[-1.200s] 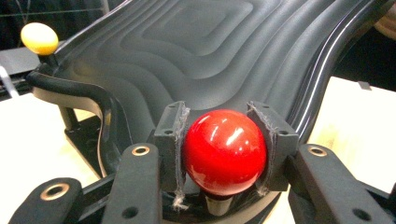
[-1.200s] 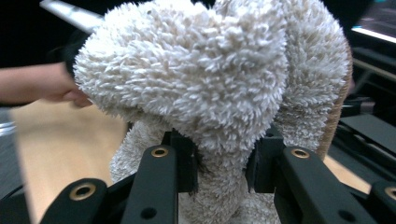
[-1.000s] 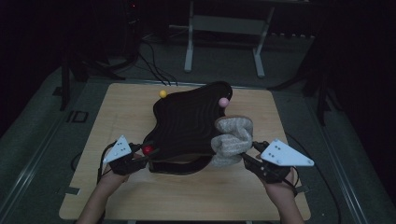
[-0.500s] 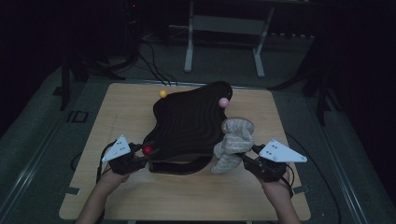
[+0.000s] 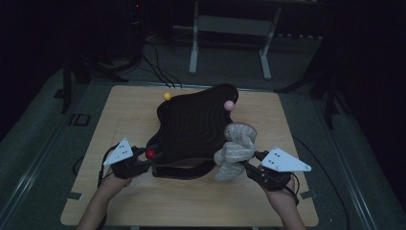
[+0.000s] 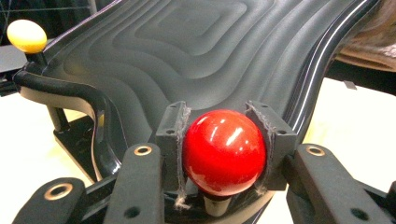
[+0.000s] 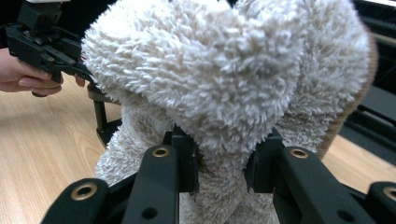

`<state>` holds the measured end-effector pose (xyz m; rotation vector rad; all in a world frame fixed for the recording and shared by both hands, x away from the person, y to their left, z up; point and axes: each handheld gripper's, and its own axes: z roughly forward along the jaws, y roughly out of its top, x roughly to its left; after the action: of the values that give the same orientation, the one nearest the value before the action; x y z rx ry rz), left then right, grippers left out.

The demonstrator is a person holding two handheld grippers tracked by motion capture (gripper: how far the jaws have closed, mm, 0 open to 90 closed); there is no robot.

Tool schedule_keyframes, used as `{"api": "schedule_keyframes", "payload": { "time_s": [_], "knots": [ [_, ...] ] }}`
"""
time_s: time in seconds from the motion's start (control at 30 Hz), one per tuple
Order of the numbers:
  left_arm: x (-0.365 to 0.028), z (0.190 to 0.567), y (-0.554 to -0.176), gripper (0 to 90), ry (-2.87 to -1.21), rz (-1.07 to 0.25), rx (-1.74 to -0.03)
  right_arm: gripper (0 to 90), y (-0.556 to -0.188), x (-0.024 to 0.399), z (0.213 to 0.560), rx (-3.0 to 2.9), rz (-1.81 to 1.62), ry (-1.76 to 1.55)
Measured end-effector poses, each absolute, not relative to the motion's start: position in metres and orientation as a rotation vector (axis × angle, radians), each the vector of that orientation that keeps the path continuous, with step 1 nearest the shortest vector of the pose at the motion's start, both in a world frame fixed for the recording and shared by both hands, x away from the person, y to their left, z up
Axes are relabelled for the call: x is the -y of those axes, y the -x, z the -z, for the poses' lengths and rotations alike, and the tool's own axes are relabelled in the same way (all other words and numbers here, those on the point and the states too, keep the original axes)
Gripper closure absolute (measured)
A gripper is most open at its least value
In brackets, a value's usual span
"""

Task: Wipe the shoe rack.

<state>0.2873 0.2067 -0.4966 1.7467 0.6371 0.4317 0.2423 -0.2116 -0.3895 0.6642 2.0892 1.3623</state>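
A black wavy ridged board (image 5: 194, 127) (image 6: 196, 51) stands on a stand in the middle of the wooden table (image 5: 119, 115). Round knobs sit at its corners: red (image 5: 151, 154) (image 6: 224, 151), yellow (image 5: 167, 96) (image 6: 26, 36) and pink (image 5: 229, 105). My left gripper (image 5: 146, 157) (image 6: 223, 154) is shut on the red knob, its pads pressing both sides. A fluffy beige cloth (image 5: 235, 149) (image 7: 224, 74) is draped over the board's near right corner. My right gripper (image 5: 245, 165) (image 7: 222, 163) is shut on a bunched fold of it.
Cables trail from both grippers over the table's near edge. A metal frame (image 5: 230, 45) and more cables stand on the dark floor behind the table. Bare wood (image 5: 191, 201) lies between my hands at the front.
The right gripper has shifted slightly, and the fluffy cloth has bunched up tighter at the board's right corner. The left gripper stays on the red knob.
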Motion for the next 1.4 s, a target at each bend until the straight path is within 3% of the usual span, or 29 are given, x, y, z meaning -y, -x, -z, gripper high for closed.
{"api": "schedule_keyframes", "payload": {
  "time_s": [0.5,0.7,1.4],
  "knots": [
    [-0.207,0.497,-0.287,60.0,-1.748,-0.434,-0.639,69.7,-0.238,0.203,0.387,-2.055,-1.325,-0.612],
    [-0.207,0.497,-0.287,60.0,-1.748,-0.434,-0.638,70.0,-0.228,0.19,0.405,-2.139,-1.327,-0.555],
    [-0.207,0.496,-0.288,60.1,-1.757,-0.432,-0.637,69.7,-0.229,0.17,0.417,-2.184,-1.272,-0.483]
  ]
}}
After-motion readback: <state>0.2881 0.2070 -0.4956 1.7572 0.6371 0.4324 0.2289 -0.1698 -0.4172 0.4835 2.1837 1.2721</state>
